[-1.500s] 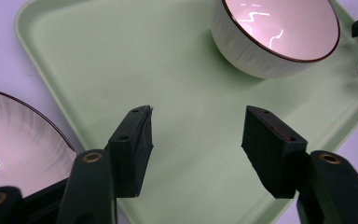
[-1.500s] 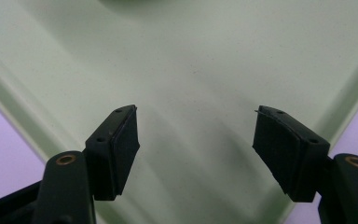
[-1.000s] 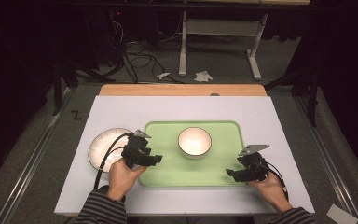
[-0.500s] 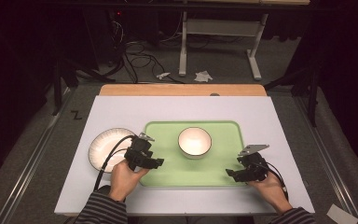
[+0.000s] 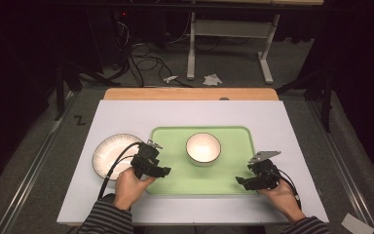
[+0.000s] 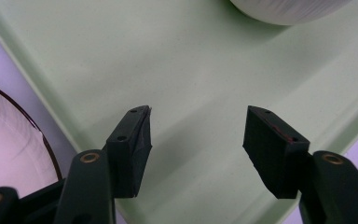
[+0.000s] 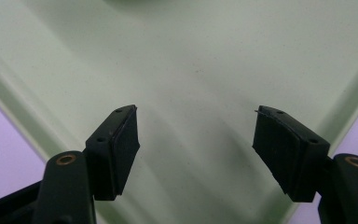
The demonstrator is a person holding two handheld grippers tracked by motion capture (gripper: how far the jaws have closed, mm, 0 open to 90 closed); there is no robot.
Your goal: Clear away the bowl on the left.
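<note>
I've got the green tray point(image 5: 175, 178) lying flat in the middle of the white table top point(image 5: 282, 122), long side toward me. A white bowl point(image 5: 203, 148) sits upright on it, a bit toward the far side, approx centred left-to-right.

Left gripper point(image 5: 161, 171) hovers at the tray's near-left corner, jaws spread wide w/ nothing between them. In the left gripper view, the left gripper point(image 6: 196, 140) looks down on bare tray floor point(image 6: 177, 60), both pads clear of it as far as I can tell; the bowl's ribbed underside point(image 6: 284, 9) peeks in at the top edge, well apart from the jaws.

Right gripper point(image 5: 241, 181) sits over the near-right corner, tips pointing in toward the tray centre. Its jaws are also wide apart and empty. In the right gripper view, the right gripper point(image 7: 196, 135) frames plain green surface point(image 7: 196, 56), w/ the raised rim running off on both sides.

Just left of the tray, on the table, is a round white plate point(image 5: 108, 151) w/ a dark rim (the left gripper's cable crosses over it). In the left gripper view that plate point(image 6: 4, 140) shows beside the tray edge, not touching it.
</note>
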